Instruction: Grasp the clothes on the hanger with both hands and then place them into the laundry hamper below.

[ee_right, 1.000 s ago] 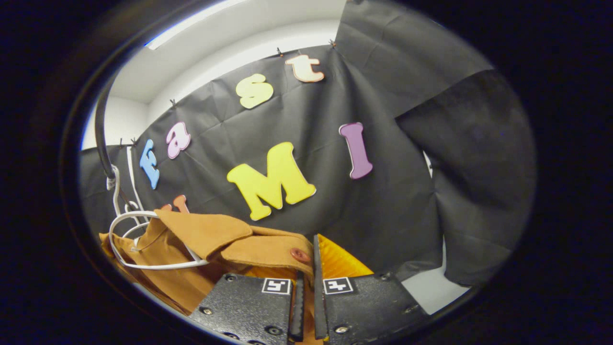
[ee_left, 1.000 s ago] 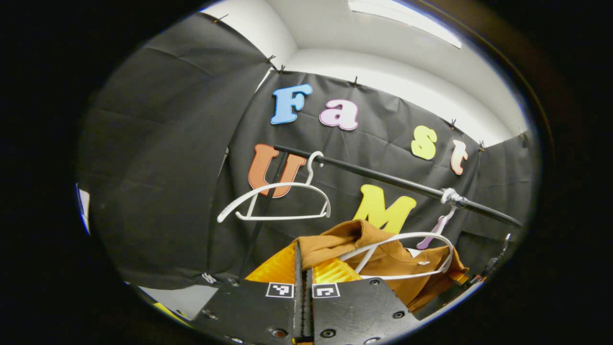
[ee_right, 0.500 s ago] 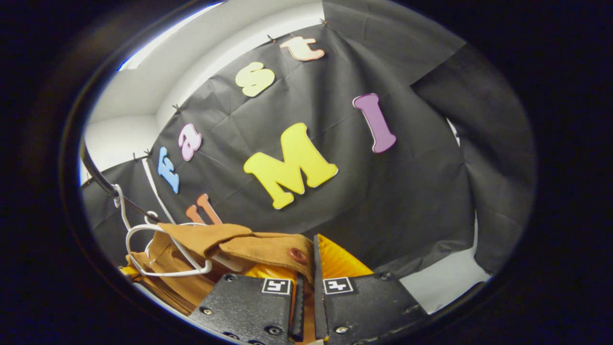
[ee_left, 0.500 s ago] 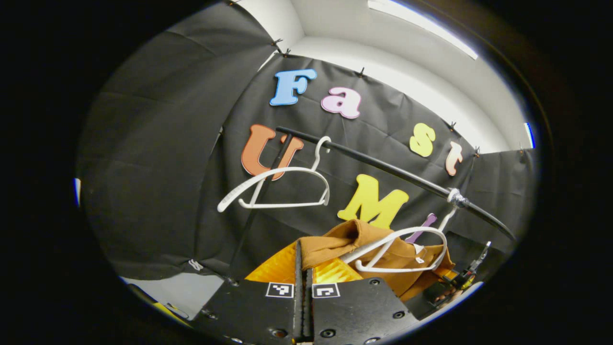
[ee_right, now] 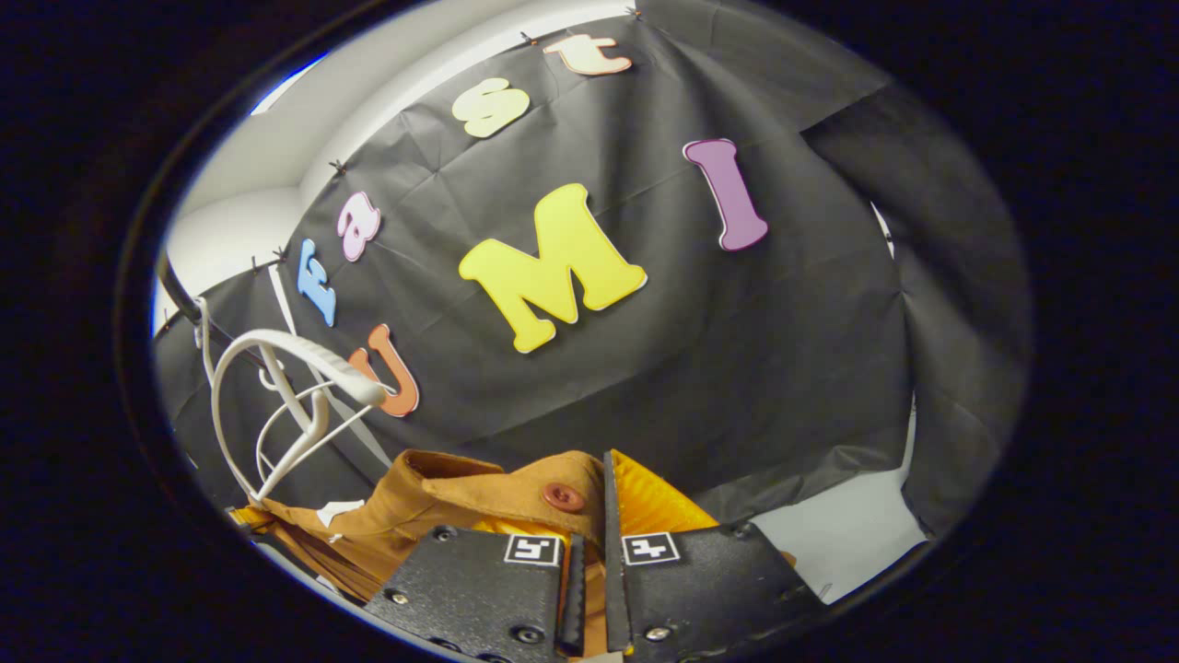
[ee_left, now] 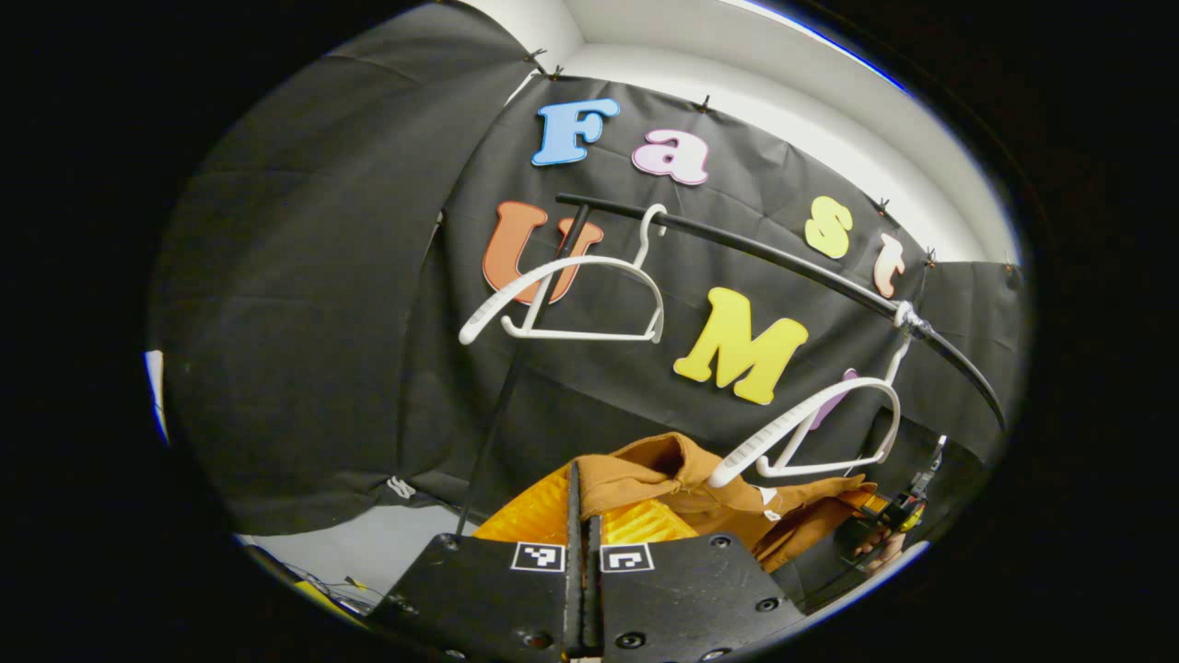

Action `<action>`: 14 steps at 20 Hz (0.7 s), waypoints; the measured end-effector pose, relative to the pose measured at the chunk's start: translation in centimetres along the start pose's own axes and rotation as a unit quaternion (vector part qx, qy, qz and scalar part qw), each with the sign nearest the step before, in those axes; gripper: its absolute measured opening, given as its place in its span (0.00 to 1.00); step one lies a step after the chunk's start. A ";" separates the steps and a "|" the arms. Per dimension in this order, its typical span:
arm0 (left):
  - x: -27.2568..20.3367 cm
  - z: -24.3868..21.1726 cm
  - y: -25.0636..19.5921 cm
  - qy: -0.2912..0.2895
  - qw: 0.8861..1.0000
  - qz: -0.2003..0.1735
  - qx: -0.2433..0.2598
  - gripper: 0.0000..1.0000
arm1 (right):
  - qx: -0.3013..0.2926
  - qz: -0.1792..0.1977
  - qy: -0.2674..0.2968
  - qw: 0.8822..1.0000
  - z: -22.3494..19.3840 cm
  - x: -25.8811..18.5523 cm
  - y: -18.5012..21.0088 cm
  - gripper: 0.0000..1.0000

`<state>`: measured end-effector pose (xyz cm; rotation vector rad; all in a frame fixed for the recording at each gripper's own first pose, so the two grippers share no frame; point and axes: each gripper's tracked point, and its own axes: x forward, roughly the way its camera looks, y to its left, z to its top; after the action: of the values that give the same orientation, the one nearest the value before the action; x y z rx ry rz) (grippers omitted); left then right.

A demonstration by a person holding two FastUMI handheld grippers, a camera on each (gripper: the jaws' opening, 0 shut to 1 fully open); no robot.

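Observation:
A brown shirt [ee_left: 700,488] hangs between my two grippers, below a white hanger [ee_left: 811,433] that now swings bare on the black rail [ee_left: 783,267]. My left gripper [ee_left: 580,497] is shut on one end of the shirt. In the right gripper view my right gripper [ee_right: 594,516] is shut on the other end of the shirt [ee_right: 442,516], near a red button [ee_right: 560,497], and the white hanger [ee_right: 276,405] stands at the left. In the left gripper view the other gripper and a hand [ee_left: 889,534] show at the lower right. The hamper is hidden.
A second bare white hanger [ee_left: 571,304] hangs further left on the rail. A thin black pole [ee_left: 525,368] runs down from the rail's left end. A pale floor strip [ee_left: 368,562] lies below the black cloth wall.
The shirt has come off the hanger and moved down with both grippers. The hanger, which lay in the collar, now hangs free above the shirt.

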<state>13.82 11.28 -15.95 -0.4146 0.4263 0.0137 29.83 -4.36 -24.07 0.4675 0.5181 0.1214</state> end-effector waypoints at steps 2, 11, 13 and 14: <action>-0.5 -0.9 0.1 0.005 1.000 0.000 0.004 0.00 | -0.001 -0.006 0.001 1.000 -0.7 -0.3 -0.4 0.11; -3.4 -3.6 -1.2 0.013 0.998 -0.022 0.063 0.00 | -0.061 -0.020 0.032 0.997 -5.6 -3.9 -0.6 0.11; -4.4 -3.6 -2.8 0.012 0.996 -0.042 0.078 0.06 | -0.076 -0.013 0.033 0.997 -6.1 -5.1 0.5 0.11; -4.7 -3.5 -3.7 0.011 0.995 -0.053 0.086 0.00 | -0.085 -0.005 0.032 0.996 -6.3 -5.7 1.3 0.11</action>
<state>8.51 6.85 -15.48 -0.2676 0.4228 -0.1291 21.75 -2.00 -25.70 0.2955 0.5688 0.1698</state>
